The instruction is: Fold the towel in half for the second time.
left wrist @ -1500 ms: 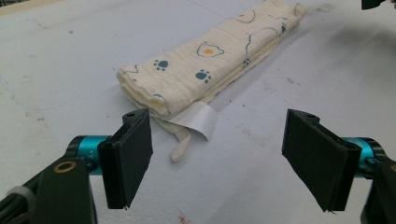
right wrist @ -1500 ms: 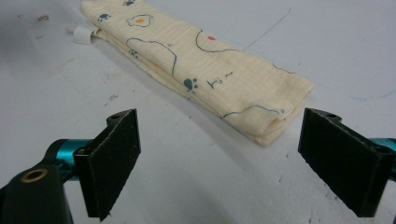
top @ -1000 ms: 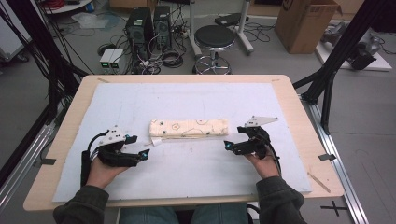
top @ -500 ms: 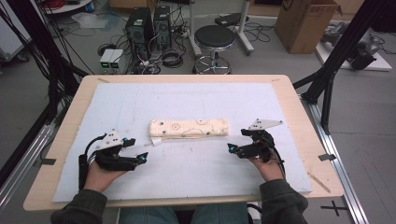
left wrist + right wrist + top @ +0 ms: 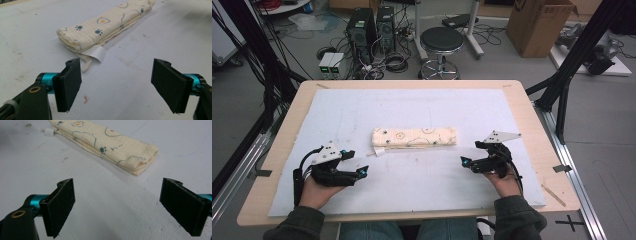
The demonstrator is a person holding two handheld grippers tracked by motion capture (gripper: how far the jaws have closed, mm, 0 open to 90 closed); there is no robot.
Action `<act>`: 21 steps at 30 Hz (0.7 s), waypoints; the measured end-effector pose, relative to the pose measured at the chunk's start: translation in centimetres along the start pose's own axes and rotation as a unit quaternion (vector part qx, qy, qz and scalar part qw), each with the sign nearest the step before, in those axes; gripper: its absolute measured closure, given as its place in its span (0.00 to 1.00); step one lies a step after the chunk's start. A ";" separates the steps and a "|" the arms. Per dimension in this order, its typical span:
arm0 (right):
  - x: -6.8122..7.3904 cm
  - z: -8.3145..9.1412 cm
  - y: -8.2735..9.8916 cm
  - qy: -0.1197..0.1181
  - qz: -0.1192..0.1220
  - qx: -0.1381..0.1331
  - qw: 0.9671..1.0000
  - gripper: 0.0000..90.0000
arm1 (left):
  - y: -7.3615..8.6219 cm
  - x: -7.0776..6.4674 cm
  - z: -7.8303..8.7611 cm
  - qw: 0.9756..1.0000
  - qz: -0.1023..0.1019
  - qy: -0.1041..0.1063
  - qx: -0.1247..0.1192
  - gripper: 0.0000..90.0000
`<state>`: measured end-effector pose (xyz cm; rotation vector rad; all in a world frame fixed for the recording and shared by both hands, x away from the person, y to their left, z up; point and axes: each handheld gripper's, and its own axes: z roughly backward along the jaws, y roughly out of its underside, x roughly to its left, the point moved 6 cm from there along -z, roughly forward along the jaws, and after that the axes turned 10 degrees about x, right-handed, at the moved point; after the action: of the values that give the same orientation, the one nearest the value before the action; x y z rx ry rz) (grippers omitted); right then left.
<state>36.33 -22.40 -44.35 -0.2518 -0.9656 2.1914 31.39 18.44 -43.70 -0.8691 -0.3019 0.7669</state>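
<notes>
The folded cloth (image 5: 414, 137) lies on the mat (image 5: 422, 107). The left gripper (image 5: 357, 173) and right gripper (image 5: 466, 162) flank it, jaws spread, holding nothing.

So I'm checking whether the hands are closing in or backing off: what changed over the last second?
Both drew back toward the person: the left gripper clearly, the right gripper a little. Nothing was taken hold of; both sets of jaws stay open. The folded cloth lies where it was on the white mat.
</notes>
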 end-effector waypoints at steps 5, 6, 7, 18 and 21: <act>0.1 0.3 0.4 0.000 -0.003 0.002 1.000 0.14 | 0.2 -0.1 0.3 1.000 -0.001 -0.004 0.000 0.27; 0.1 0.3 0.5 0.001 -0.003 0.003 1.000 0.14 | 0.3 -0.1 0.4 1.000 -0.001 -0.003 0.000 0.27; 0.1 0.4 0.5 0.000 -0.002 0.003 1.000 0.14 | 0.4 -0.1 0.5 1.000 -0.001 -0.004 0.000 0.27; 0.3 0.9 1.2 0.003 -0.002 0.002 1.000 0.13 | 0.8 -0.5 0.9 1.000 -0.002 -0.006 0.001 0.27; 0.3 1.0 1.4 0.002 -0.003 0.002 1.000 0.14 | 0.9 -0.5 1.0 1.000 -0.004 -0.008 0.002 0.27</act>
<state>34.93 -23.41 -44.54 -0.2493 -0.9579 2.1864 30.07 19.05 -43.75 -0.8582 -0.3182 0.7679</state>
